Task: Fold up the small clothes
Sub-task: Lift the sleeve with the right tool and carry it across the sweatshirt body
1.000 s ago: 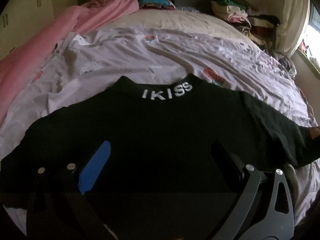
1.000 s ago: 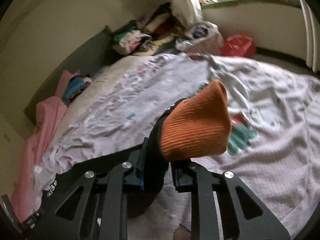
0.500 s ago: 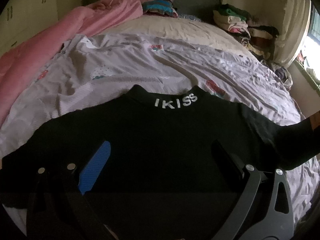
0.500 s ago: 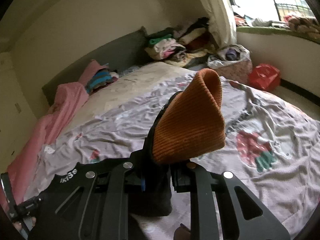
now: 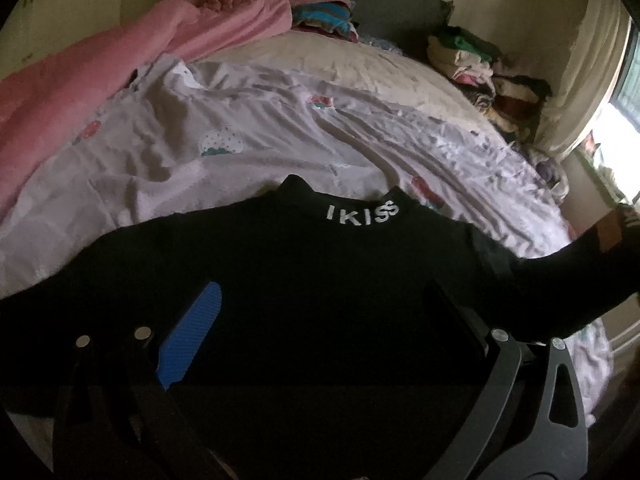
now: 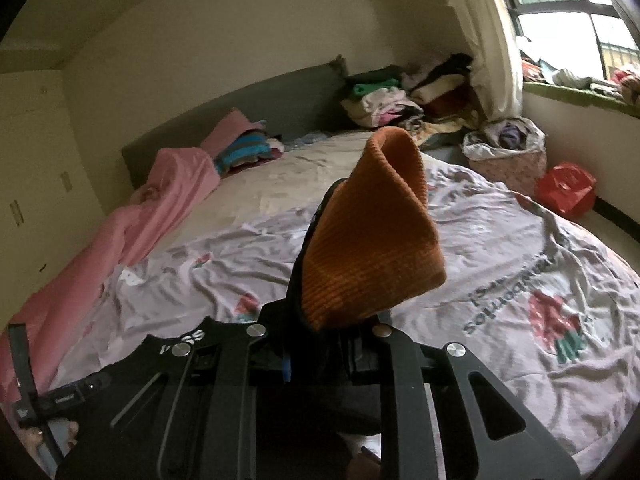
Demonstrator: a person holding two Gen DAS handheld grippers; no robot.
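Observation:
A small black sweater with white "IKISS" lettering on its collar lies flat on the bed. My left gripper is open above the sweater's body, with one blue pad showing. My right gripper is shut on the sweater's right sleeve, just below its orange ribbed cuff, and holds it lifted off the bed. In the left wrist view the lifted sleeve stretches up to the right edge.
The bed has a pale printed sheet. A pink blanket lies along the left side. Folded clothes are piled at the headboard. A bag of clothes and a red bag stand near the window.
My right gripper has lifted the orange-cuffed sleeve higher off the bed. The sleeve now stretches up and to the right. My left gripper has drawn back a little and stays open.

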